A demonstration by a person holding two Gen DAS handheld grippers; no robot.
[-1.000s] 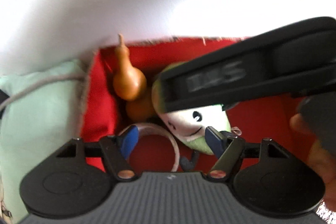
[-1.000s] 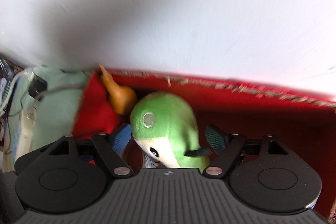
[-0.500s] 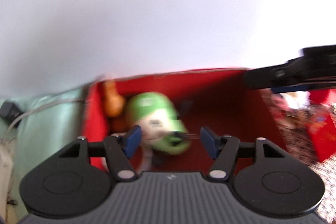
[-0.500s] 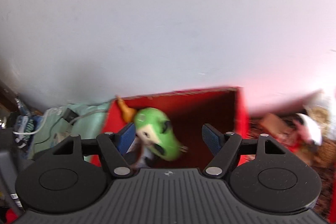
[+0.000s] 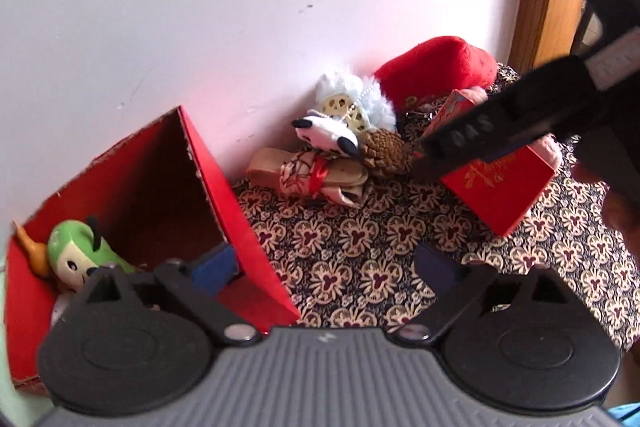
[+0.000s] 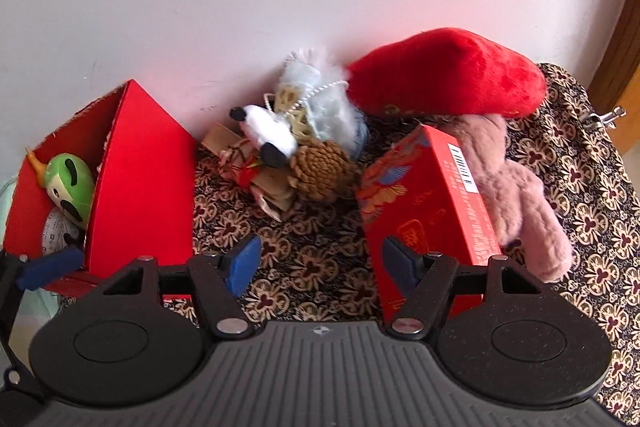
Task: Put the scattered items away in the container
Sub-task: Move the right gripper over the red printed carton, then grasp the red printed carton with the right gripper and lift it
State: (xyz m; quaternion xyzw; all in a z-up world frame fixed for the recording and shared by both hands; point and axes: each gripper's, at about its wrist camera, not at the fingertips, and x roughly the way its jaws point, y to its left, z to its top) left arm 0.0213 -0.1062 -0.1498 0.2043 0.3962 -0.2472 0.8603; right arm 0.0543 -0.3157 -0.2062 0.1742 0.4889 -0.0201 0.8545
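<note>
The red cardboard container (image 5: pixel 224 195) (image 6: pixel 140 179) stands at the left against the wall, with a green plush (image 5: pixel 76 251) (image 6: pixel 70 183) and an orange gourd (image 5: pixel 30 247) inside. My left gripper (image 5: pixel 326 265) is open and empty, straddling the container's right wall. My right gripper (image 6: pixel 322 263) is open and empty over the patterned cloth, its right finger beside a red gift box (image 6: pixel 424 211) (image 5: pixel 504 187). A panda plush (image 6: pixel 268 131), pine cone (image 6: pixel 320 167) and tied tan bundle (image 5: pixel 308 175) lie by the wall.
A large red plush (image 6: pixel 448 75), a pink plush (image 6: pixel 520 187) and a fluffy pale-blue item (image 6: pixel 320 91) sit at the back right. The patterned tablecloth (image 6: pixel 304 267) shows between container and gift box. A white wall runs behind. A hand (image 5: pixel 624 223) holds the right gripper.
Both grippers have drawn back out of the container and swung right. The green plush stays inside the container, and the scattered items on the cloth have come into view.
</note>
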